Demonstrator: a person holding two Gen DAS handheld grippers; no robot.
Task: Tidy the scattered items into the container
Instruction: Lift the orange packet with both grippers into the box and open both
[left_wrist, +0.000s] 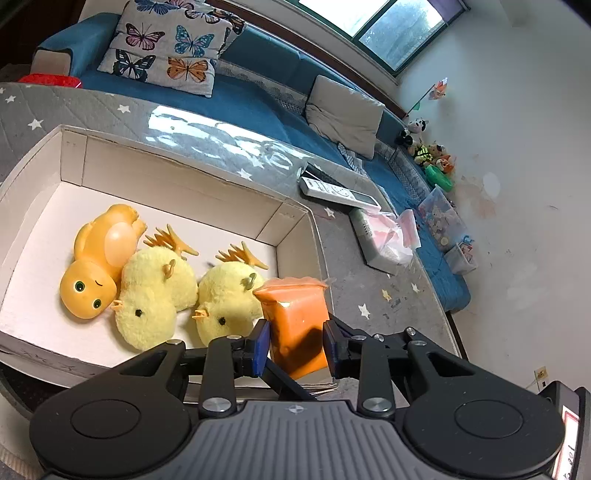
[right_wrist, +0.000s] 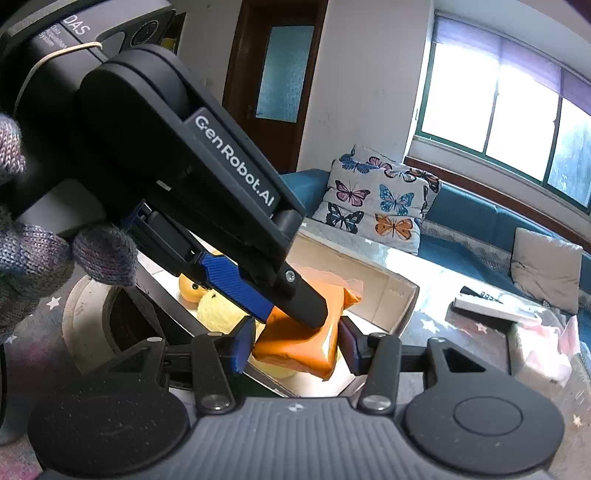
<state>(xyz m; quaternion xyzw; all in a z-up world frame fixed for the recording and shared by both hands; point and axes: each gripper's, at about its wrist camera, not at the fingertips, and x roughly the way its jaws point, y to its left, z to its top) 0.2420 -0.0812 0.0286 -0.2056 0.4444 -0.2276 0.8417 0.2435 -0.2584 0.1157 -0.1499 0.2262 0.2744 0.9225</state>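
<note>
Orange packet (left_wrist: 295, 325), glossy and soft, likely light and squashy, slippery film. Left tool (left_wrist: 297, 341) pinches its lower body; right tool (right_wrist: 295, 345) is clamped on its sides too. Packet hangs over the near corner of the cardboard box (left_wrist: 177, 173). Grip mid-body, not the crimped top.

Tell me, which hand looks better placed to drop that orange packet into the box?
Probably the left: the left gripper grips the orange packet right beside the chicks, over the box. The right gripper clamps the same packet too.
</note>
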